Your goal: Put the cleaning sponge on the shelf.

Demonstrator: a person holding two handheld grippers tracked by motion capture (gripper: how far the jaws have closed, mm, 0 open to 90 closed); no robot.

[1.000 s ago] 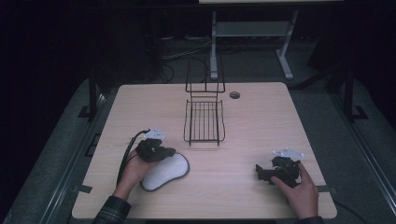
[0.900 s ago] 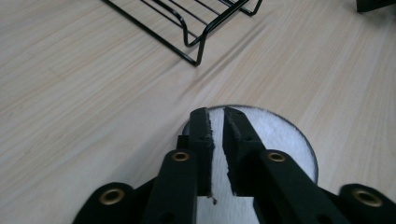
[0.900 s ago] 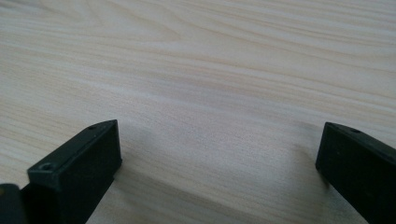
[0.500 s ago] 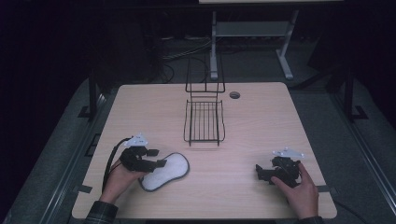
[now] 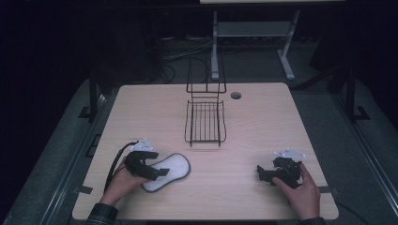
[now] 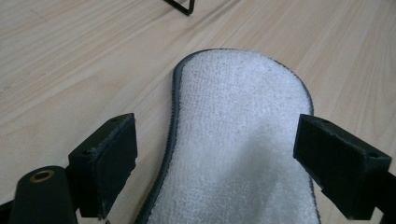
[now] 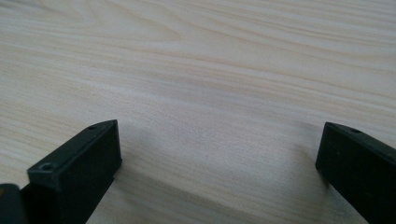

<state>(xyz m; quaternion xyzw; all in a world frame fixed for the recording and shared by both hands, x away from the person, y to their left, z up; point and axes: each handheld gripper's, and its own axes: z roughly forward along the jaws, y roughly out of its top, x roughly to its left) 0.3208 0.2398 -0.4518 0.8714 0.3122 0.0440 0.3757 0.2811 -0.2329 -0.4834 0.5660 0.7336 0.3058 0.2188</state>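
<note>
Pale wooden table [image 5: 263, 126] in the high view carries a white terry insole-shaped pad with dark edging [image 5: 171, 169], left tongs [image 5: 152, 173] over its near end, right tongs [image 5: 260, 174] well apart. Left gripper view: tongs [image 6: 215, 154], just opening, stand spread astride the pad [image 6: 233, 140], not pressing. Right gripper view: tongs [image 7: 219, 172] spread over bare wood.

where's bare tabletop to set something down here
Free: the stretch between the white pad and the right tongs, in front of the wire rack; also both back corners of the table beside the rack. Crowded: the front left, where the left tongs sit over the pad.
</note>
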